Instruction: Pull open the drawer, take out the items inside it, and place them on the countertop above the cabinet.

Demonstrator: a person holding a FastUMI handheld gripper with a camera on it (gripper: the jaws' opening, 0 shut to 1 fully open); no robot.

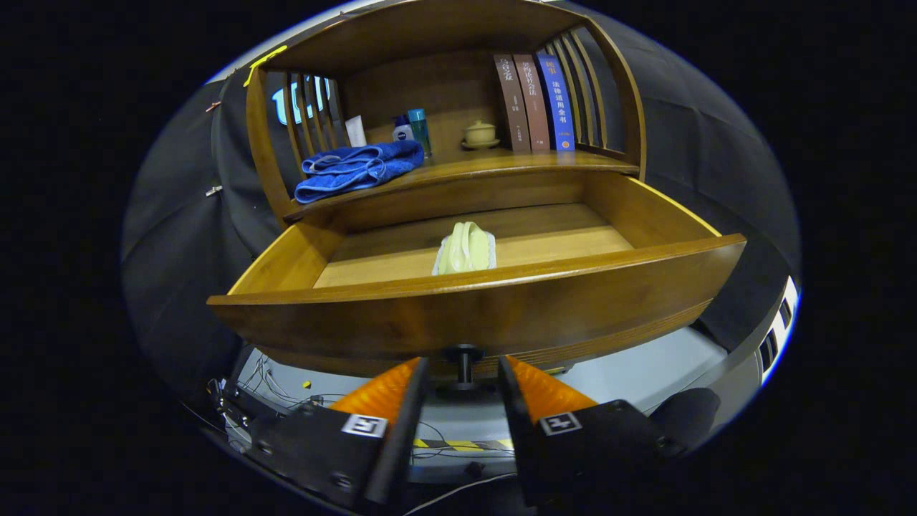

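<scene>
The wooden drawer point(473, 308) is pulled far out of the cabinet. Inside it, near the front wall, lies a pale yellow-green folded cloth point(466, 247). The drawer's dark round knob point(463, 353) sticks out of the front panel, right between my fingers. My gripper point(462, 364) is open, one fingertip on each side of the knob with a small gap to it on both sides. The countertop point(516, 165) runs just above and behind the drawer.
On the countertop lie a blue towel point(358, 168) at the left, small bottles point(414, 129), a lidded cup point(480, 134) and three upright books point(536, 100) at the right. Slatted side walls and a wooden roof enclose that shelf. Cables point(272, 387) lie on the floor below.
</scene>
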